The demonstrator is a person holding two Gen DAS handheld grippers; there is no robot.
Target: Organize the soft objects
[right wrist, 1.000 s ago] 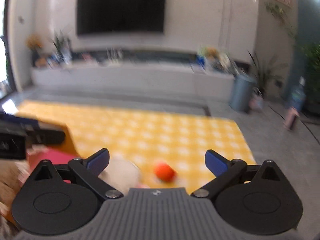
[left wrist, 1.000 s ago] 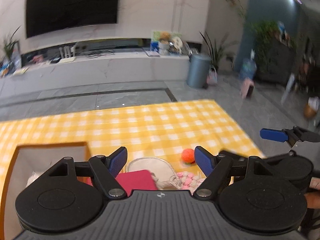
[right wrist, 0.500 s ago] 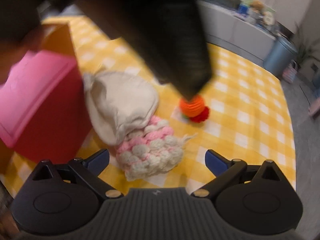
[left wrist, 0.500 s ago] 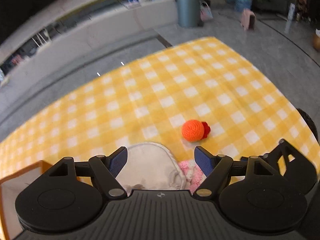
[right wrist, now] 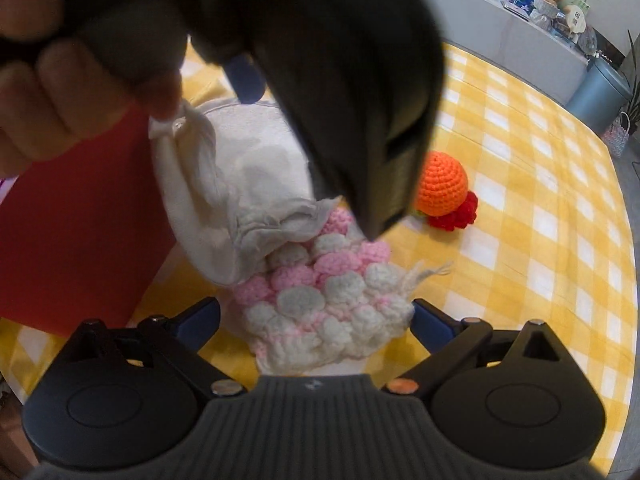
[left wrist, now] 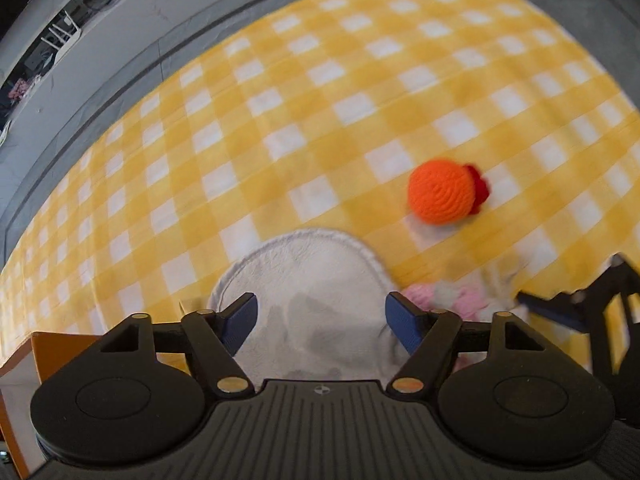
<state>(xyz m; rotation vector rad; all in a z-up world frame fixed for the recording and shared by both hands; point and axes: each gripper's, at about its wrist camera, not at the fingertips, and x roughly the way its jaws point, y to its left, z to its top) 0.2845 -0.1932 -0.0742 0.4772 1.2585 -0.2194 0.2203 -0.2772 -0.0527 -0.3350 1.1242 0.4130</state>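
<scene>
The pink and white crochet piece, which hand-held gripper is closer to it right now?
Right. The right hand-held gripper straddles the pink and white crochet piece, jaws open around it. The left hand-held gripper hovers beside it, over the cream cloth.

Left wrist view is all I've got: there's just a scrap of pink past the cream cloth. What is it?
Observer: A bobbled pink and white crochet piece. Its far end lies under the ruffled edge of the cream cloth.
Operator: Where's the right claw?
Observer: The right claw is open, with one finger on each side of that piece and neither pressing it.
Operator: Anything on the cloth's other side?
Observer: A red box stands right beside it.
</scene>
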